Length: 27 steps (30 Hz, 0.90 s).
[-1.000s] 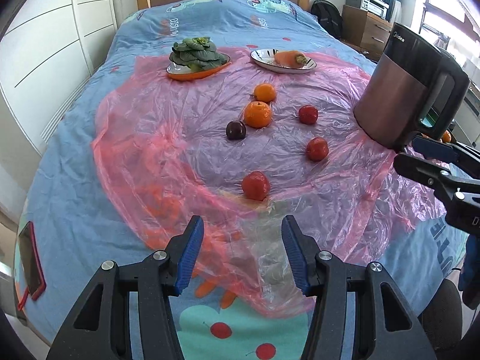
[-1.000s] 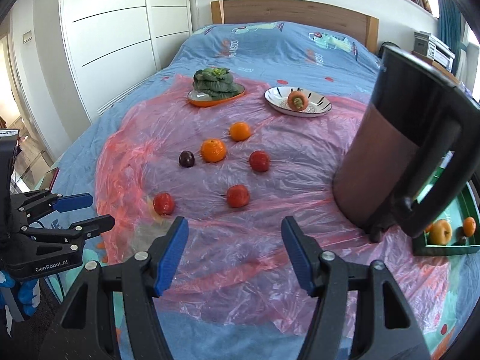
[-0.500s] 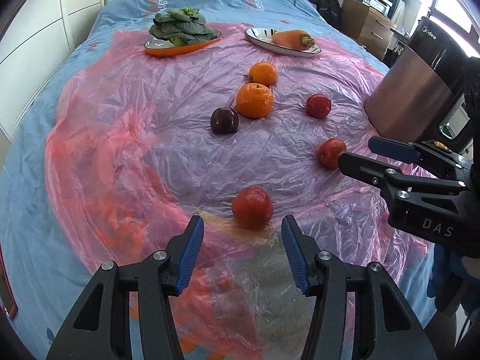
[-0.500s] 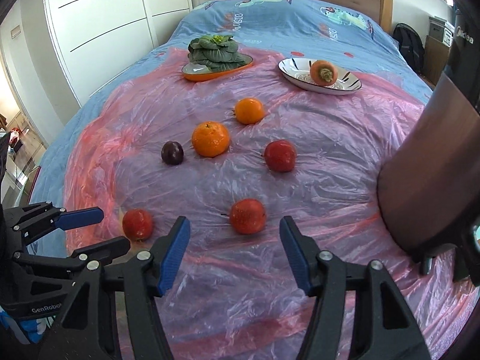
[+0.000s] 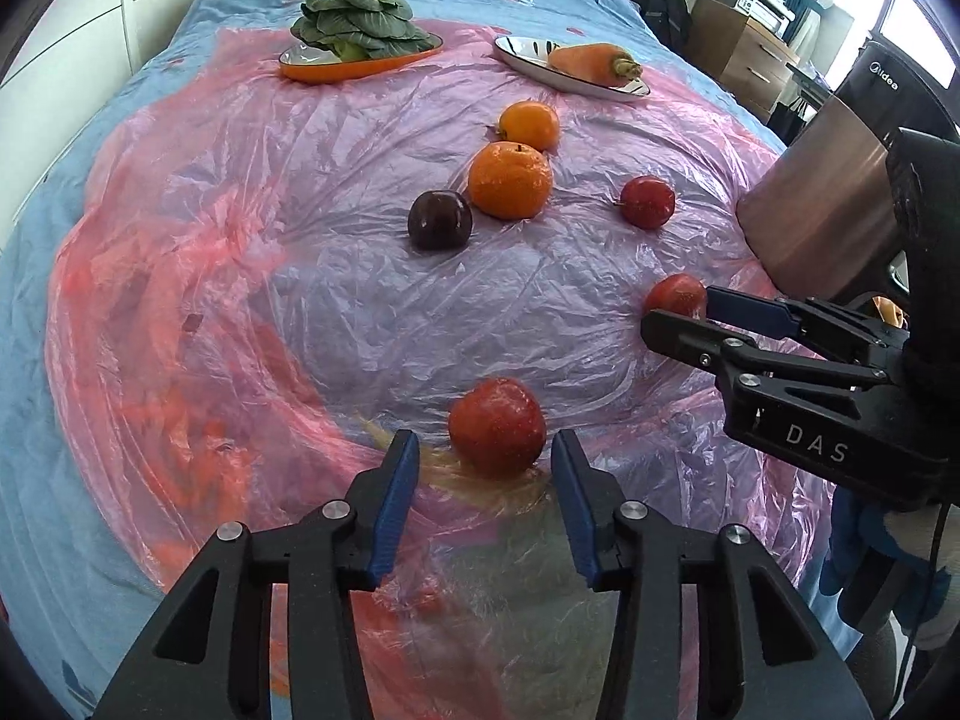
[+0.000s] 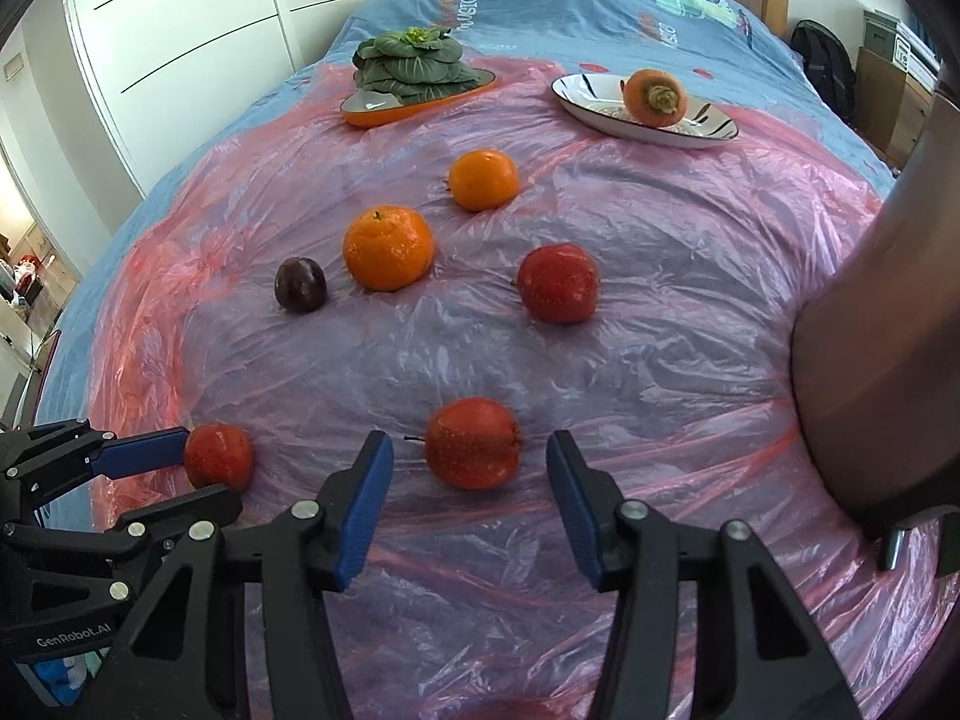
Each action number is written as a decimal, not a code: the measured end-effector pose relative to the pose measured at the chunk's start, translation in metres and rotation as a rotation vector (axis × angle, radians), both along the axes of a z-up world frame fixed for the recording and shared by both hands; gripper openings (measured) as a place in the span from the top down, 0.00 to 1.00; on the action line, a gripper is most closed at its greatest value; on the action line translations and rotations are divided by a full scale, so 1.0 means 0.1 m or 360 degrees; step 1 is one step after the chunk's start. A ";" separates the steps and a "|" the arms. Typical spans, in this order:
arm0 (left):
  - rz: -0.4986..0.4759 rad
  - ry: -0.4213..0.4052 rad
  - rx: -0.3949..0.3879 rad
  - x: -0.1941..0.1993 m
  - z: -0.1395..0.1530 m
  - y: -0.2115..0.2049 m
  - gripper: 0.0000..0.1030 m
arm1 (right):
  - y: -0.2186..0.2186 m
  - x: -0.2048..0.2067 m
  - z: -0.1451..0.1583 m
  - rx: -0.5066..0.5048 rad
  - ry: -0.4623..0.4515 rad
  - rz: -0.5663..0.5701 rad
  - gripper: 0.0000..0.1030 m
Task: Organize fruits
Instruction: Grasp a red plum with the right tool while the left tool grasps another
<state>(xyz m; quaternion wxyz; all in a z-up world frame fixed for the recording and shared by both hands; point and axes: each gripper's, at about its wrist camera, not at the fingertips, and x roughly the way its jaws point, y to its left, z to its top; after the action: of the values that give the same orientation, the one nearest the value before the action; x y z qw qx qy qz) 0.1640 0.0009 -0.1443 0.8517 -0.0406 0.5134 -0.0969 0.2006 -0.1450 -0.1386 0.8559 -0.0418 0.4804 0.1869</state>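
The left gripper (image 5: pixel 483 459) has just been narrowing its jaws, yet the blue pads stand apart with a red fruit (image 5: pixel 497 425) just ahead of the tips, a little toward the right finger and touching neither pad. In the right wrist view one pad sits beside that fruit, and whether it touches I cannot tell. The fruit is round, so no long axis matters; the fingers need only go forward and down to straddle it.

The right gripper (image 6: pixel 468 465) has likewise been closing, and its fingers are apart too, with a second red fruit (image 6: pixel 473 443) centred just beyond the tips, clear of both pads (its short stem points toward the left finger). Each hand is nearest its own fruit.

Farther beyond the fingers lie a dark plum (image 6: pixel 300 284), two oranges and a third red fruit, all loose on the pink plastic sheet (image 6: pixel 660 312). At the far edge, an orange dish (image 6: pixel 414 105) holds leafy greens and a striped plate (image 6: pixel 708 126) holds a carrot (image 6: pixel 654 97).
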 end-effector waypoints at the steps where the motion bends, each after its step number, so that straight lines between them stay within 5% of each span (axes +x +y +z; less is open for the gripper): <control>1: -0.0002 0.0002 0.0002 0.01 -0.01 0.00 0.64 | 0.01 0.00 -0.01 0.0000 0.0003 0.0000 0.38; 15: -0.0018 0.0006 -0.0004 0.08 -0.05 -0.03 0.68 | 0.03 0.01 -0.09 0.0011 0.0027 0.0010 0.62; 27: -0.0008 0.0014 -0.0029 0.10 -0.07 -0.01 0.72 | -0.01 0.03 -0.10 0.0045 0.0046 0.0026 0.63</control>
<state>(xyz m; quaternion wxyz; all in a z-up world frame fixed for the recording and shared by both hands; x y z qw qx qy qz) 0.1735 0.0002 -0.1510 0.8489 -0.0476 0.5162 -0.1035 0.2036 -0.1460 -0.1483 0.8479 -0.0310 0.4895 0.2013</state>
